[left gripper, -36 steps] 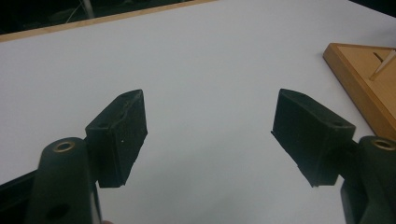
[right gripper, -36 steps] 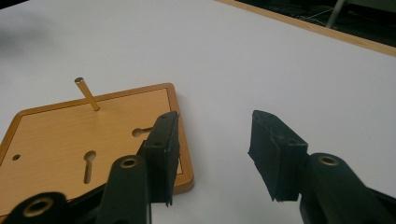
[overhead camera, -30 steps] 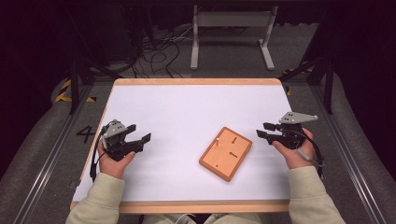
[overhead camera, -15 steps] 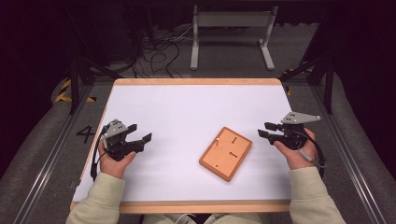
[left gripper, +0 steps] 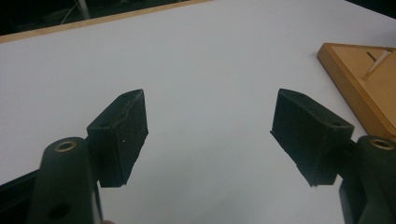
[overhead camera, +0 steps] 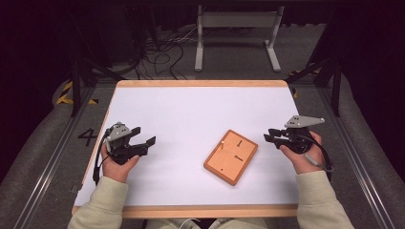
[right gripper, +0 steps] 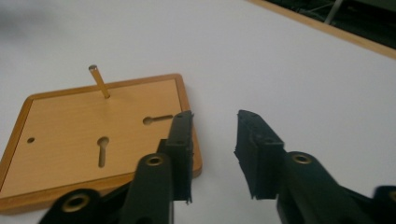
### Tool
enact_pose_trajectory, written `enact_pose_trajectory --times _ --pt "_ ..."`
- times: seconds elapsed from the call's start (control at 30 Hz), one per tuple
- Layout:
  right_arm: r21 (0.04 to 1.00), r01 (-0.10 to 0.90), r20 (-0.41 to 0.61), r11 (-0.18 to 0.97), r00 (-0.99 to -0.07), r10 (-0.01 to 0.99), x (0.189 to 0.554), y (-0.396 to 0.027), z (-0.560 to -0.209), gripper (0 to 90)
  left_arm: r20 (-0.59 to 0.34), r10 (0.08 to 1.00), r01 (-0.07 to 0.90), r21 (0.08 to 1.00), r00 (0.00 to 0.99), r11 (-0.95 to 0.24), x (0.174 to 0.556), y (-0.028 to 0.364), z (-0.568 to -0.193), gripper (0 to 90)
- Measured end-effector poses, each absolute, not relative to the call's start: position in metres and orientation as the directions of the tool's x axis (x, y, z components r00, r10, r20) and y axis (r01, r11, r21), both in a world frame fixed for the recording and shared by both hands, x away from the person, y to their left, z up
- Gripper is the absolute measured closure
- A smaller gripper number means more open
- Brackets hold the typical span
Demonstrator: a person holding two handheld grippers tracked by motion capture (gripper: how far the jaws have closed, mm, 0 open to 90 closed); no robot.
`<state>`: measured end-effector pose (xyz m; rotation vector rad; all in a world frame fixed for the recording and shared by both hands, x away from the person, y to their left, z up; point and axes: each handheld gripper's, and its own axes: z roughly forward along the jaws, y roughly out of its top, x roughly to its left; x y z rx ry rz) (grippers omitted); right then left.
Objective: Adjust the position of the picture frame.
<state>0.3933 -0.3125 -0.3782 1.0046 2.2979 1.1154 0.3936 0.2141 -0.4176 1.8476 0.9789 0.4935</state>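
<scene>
Lying flat on the white table (overhead camera: 191, 119), the orange board (overhead camera: 231, 156) is seen between both grippers: left gripper (overhead camera: 143, 139) at nine o'clock, right gripper (overhead camera: 270, 138) at three. Left jaws are spread wide, empty. Right jaws have just been narrowing on nothing, the board's peg (right gripper: 99, 81) at ten o'clock.

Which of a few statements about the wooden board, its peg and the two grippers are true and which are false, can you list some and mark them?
1. The wooden board lies flat on the white table. True.
2. A peg stands in the board. True.
3. The right gripper grips the peg. False: nothing sits between its jaws, which have just been closing.
4. The left gripper is shut on the board. False: its jaws stand wide apart over bare table.
5. The board lies between the two grippers in the high view. True.
</scene>
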Motion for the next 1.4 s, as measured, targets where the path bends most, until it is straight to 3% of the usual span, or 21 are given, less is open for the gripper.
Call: enact_pose_trajectory --times 0.2,1.03,1.4 --pt "0.714 0.494 -0.024 0.495 -0.690 0.723 0.393 -0.305 -0.377 90.0 -0.077 0.798 0.415 0.882 0.597 -0.225 0.394 0.214 -0.418 27.0" --pt "0.435 0.618 -0.063 0.655 -0.704 0.707 0.411 -0.274 -0.409 90.0 -0.080 0.801 0.427 0.875 0.593 -0.229 0.390 0.216 -0.419 27.2" --pt "0.381 0.629 -0.084 0.678 -0.706 0.703 0.427 -0.262 -0.419 90.0 -0.087 0.817 0.440 0.872 0.569 -0.213 0.382 0.224 -0.421 27.2"
